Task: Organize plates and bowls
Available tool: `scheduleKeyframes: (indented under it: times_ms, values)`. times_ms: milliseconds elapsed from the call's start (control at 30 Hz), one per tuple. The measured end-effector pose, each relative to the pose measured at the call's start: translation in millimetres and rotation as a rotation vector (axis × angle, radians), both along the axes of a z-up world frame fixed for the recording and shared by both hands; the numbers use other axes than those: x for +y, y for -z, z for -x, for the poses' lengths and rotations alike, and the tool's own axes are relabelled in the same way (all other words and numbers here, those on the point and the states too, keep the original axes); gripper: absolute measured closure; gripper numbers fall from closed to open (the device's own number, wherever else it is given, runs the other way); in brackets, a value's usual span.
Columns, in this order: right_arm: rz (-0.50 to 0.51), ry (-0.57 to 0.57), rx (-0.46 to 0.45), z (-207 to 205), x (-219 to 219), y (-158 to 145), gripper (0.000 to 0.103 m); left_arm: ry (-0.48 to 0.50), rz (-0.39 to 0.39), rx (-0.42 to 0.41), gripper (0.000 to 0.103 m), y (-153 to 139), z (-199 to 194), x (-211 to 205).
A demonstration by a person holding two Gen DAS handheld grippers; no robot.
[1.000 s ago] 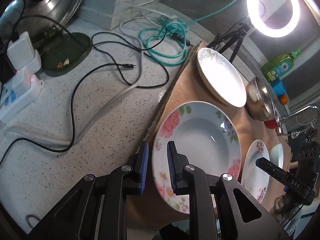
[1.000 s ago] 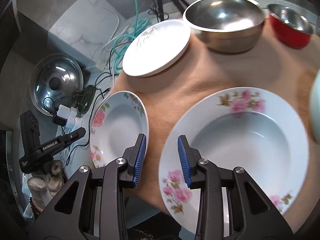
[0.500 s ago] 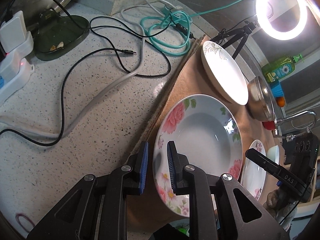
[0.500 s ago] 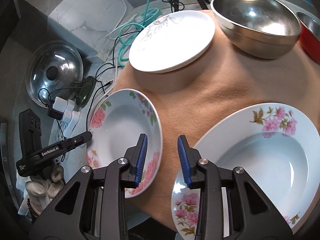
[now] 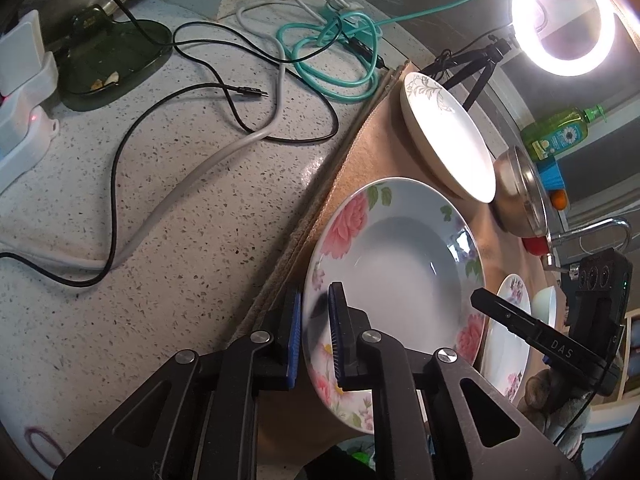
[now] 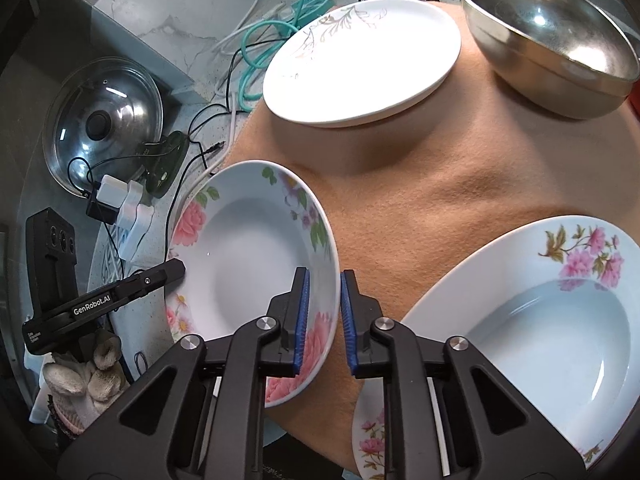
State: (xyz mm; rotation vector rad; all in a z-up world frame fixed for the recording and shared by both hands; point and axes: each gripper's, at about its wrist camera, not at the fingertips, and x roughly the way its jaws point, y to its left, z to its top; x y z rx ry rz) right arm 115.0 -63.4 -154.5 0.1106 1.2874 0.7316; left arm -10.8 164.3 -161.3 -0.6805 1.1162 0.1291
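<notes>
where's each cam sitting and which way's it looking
Left wrist: on the left gripper, looking down along its fingers, shut on the floral plate's rim; counter beyond; gloved right hand at right.
Right wrist: on the right gripper, looking down at that plate's opposite rim, where its jaws have just been closing; gloved left hand at left.
Shared: floral plate, white plate, steel bowl.

3 plates (image 6: 360,60); 2 bowls (image 6: 548,40); 1 lid (image 6: 104,120).
</notes>
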Motion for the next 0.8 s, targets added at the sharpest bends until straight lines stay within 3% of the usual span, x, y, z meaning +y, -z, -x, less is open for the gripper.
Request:
scheduleKeyframes:
  times_ms: [200, 800]
  values:
    - [0.004, 0.009, 0.007, -1.0, -0.8, 2.5, 0.093, 0.002, -0.009, 0.002, 0.092, 0.0, -0.3, -0.7]
    - [-0.033, 0.063, -0.001, 2.4, -22.6, -10.5, 0.094, 0.043, -0.042, -0.035, 0.092, -25.3, -7.8, -17.0]
